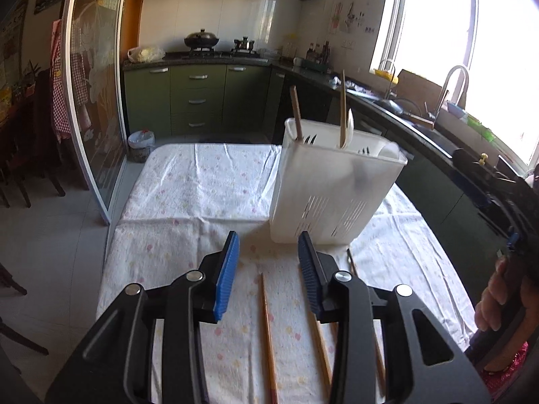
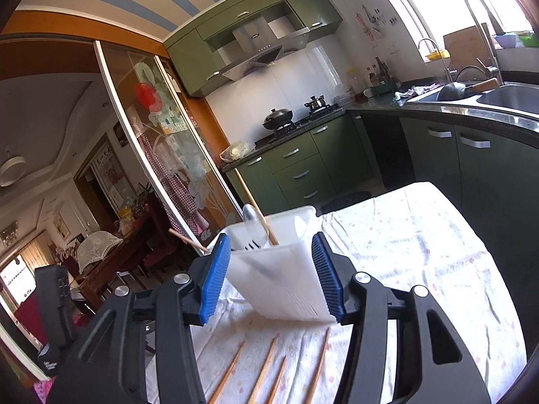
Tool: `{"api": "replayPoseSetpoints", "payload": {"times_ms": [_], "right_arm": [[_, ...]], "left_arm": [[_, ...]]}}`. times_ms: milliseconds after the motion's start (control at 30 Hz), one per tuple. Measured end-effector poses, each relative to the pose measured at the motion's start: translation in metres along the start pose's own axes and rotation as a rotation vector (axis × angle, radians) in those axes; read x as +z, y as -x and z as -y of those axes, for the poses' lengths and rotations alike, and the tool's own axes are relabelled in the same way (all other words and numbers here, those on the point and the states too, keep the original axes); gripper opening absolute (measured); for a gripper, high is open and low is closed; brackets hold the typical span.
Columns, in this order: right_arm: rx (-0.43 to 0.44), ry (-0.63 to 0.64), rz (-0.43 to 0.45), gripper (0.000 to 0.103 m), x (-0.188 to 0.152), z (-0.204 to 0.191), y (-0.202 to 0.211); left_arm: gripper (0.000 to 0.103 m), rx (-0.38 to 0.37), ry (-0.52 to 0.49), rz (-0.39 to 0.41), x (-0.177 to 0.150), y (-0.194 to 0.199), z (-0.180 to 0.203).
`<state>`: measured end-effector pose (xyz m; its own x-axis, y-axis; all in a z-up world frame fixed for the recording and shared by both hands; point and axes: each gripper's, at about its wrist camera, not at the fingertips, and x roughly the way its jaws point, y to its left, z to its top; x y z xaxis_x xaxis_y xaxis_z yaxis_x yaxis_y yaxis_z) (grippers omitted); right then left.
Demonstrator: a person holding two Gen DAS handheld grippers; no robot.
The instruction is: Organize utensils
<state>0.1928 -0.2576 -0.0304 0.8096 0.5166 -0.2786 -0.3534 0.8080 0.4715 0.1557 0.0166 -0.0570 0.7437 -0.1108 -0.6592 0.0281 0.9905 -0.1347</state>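
While a few chopsticks and what looks like a spoon stand in the white utensil holder [image 1: 331,181] at frame centre, several chopsticks [image 1: 267,330] lie on the tabletop [image 1: 202,181] below, both left gripper [image 1: 268,269] and right gripper [image 2: 271,276] apart, empty.

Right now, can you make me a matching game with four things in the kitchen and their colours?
Things:
1. holder
2. chopsticks
3. cupboards
4. tool pads

Colours:
A. blue
B. white
C. green
D. brown

Pairs: 1-B, 2-D, 3-C, 4-A
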Motion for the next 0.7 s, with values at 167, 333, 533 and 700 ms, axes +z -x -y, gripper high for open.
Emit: {"api": "replayPoseSetpoints", "payload": {"times_ms": [167, 333, 533, 700], "right_arm": [[-0.02, -0.026, -0.096, 0.055, -0.046, 0.01, 0.032], [-0.008, -0.102, -0.189, 0.055, -0.079, 0.031, 0.048], [-0.014, -0.139, -0.187, 0.055, -0.08, 0.042, 0.061], [-0.008, -0.149, -0.194, 0.056, -0.08, 0.045, 0.063]], "left_arm": [[0.025, 0.008, -0.005, -0.264, -0.025, -0.048, -0.004], [0.019, 0.018, 0.016, -0.424, -0.043, -0.081, -0.004], [0.013, 0.052, 0.01, -0.471, -0.052, -0.093, 0.001], [0.009, 0.068, -0.012, -0.483, -0.049, -0.094, 0.007]]}}
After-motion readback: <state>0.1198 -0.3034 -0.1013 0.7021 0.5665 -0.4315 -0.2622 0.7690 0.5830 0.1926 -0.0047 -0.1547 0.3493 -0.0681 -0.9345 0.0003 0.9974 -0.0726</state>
